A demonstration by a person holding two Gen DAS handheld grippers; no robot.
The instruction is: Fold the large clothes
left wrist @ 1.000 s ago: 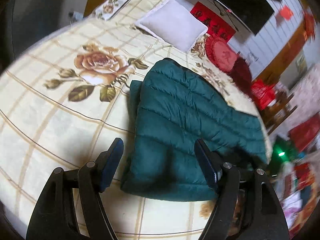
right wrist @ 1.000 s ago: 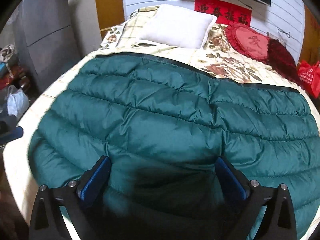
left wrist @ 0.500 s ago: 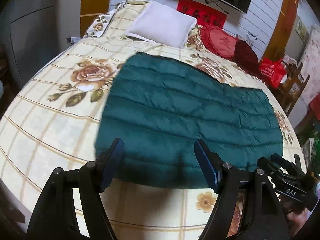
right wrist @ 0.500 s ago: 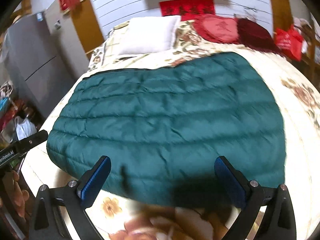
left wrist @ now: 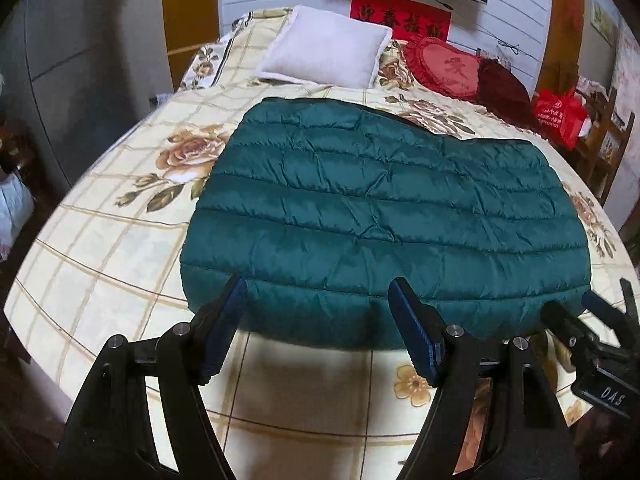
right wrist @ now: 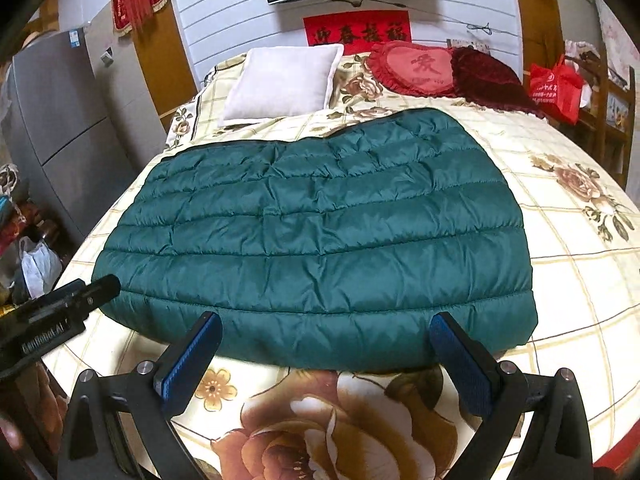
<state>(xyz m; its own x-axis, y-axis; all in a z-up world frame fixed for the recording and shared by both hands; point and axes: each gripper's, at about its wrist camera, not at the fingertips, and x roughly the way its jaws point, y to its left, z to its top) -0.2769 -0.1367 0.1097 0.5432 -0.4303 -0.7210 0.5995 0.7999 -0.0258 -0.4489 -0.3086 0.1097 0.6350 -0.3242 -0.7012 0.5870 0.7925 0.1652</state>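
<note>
A dark green quilted down garment (left wrist: 380, 216) (right wrist: 320, 240) lies folded into a flat wide rectangle across the bed (left wrist: 100, 240) (right wrist: 580, 280). My left gripper (left wrist: 318, 292) hovers open just short of the garment's near edge, towards its left end, with nothing between its blue pads. My right gripper (right wrist: 326, 324) is open too, level with the same near edge, and holds nothing. Its black body (left wrist: 592, 344) shows at the right of the left wrist view. The left gripper's body (right wrist: 60, 312) shows at the left of the right wrist view.
The bedspread is cream with a rose print. At the head lie a white pillow (left wrist: 328, 50) (right wrist: 282, 82), a red heart cushion (left wrist: 444, 66) and a dark red cushion (right wrist: 492, 76). A red bag (left wrist: 558, 114) and wooden furniture stand at the right, grey cabinets (right wrist: 60, 120) at the left.
Both grippers have pulled back from over the garment towards the foot of the bed and levelled out. The whole folded garment now shows in each view. Both stayed open.
</note>
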